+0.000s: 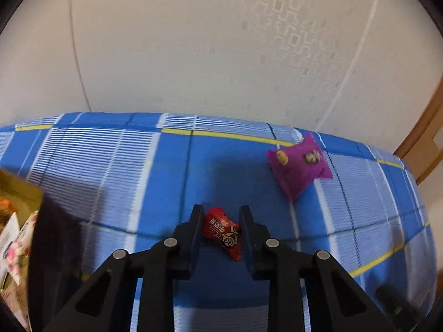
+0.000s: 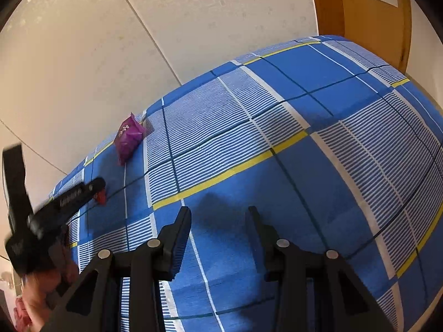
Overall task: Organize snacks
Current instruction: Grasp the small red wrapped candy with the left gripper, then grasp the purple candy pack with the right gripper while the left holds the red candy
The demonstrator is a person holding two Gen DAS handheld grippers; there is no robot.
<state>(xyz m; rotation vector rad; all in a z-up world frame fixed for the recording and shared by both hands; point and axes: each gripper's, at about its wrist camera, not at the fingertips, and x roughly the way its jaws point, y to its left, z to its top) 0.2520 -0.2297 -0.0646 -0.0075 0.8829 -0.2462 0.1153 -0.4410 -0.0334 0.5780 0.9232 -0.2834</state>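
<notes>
Between my left gripper's open fingers lies the red snack: light, crinkly; I'd pinch mid-body. At two o'clock, the purple one. Right gripper open, empty.

The box at the left edge of the left wrist view is cut off and blurry, can't read what's in it. In the right wrist view the left gripper hides most of the red candy, and the purple pack print is too small to read.

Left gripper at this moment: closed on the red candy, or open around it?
Open. The left gripper straddles the red candy, which lies on the checked cloth, with blue cloth visible between the wrapper and the fingers.
</notes>
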